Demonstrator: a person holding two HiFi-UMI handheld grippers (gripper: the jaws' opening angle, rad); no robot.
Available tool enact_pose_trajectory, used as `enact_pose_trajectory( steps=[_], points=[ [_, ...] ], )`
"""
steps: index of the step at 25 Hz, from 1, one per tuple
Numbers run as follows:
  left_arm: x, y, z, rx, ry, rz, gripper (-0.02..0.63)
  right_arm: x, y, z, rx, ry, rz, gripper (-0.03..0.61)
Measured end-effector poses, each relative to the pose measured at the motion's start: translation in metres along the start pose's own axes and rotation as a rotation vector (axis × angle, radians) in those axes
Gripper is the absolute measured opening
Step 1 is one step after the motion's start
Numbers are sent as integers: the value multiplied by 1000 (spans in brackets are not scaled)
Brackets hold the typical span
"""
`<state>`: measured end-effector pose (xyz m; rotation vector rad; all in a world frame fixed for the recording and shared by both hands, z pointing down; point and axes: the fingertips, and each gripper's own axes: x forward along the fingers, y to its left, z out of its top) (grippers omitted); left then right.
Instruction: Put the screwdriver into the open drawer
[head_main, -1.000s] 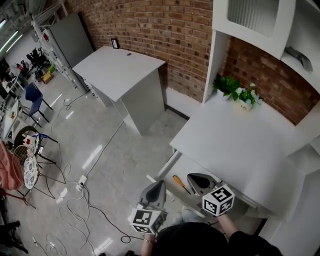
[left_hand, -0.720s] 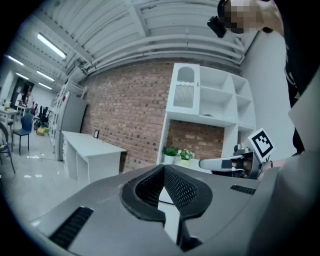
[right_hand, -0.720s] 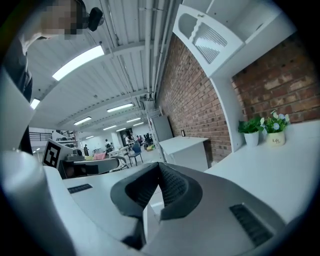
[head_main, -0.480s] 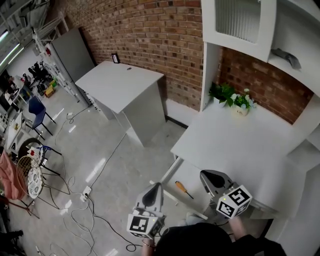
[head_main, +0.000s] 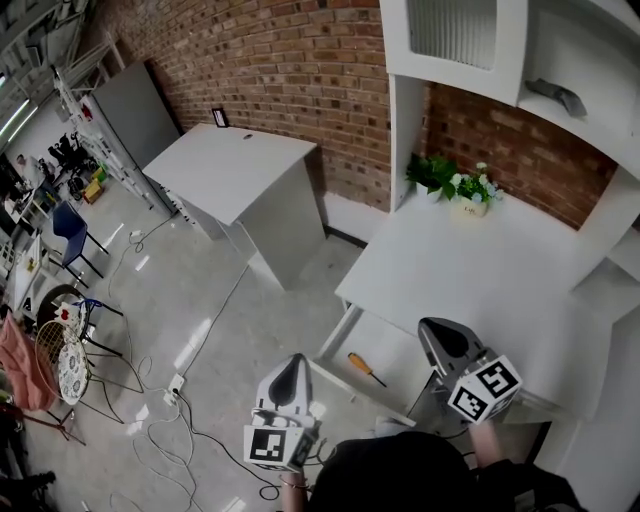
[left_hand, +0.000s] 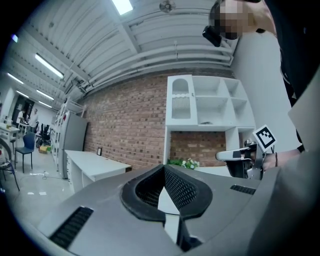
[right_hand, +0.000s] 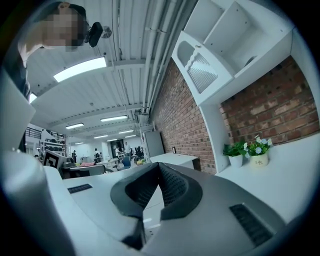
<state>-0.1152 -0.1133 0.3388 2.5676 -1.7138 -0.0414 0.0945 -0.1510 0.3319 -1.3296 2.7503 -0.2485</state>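
Lying in drawer (head_main: 395, 358), screwdriver (head_main: 365, 368) — near left hand-held gripper (head_main: 290, 364); untouched

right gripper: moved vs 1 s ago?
Yes. The right gripper has pulled off to the right, away from the screwdriver lying in the open drawer; earlier it was close beside it.

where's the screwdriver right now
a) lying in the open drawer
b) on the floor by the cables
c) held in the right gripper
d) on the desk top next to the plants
a: the screwdriver lies on the bottom of the open drawer, apart from the left gripper and the right gripper, whose jaws are together on nothing.
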Motion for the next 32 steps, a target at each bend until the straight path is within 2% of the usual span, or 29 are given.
enact_pose_trajectory(
  steps=[6,10,32],
  points=[
    [0,-6,1,56,-3,-18,9,-10,-7,2,0,-22,-16,15],
    [1,-9,3,26,5,-9,9,-12,-9,2,1,-27,-24,15],
    [8,-1,-2,78,27,-8,9,-5,-17,-3,-11,-23,-48,15]
  ],
)
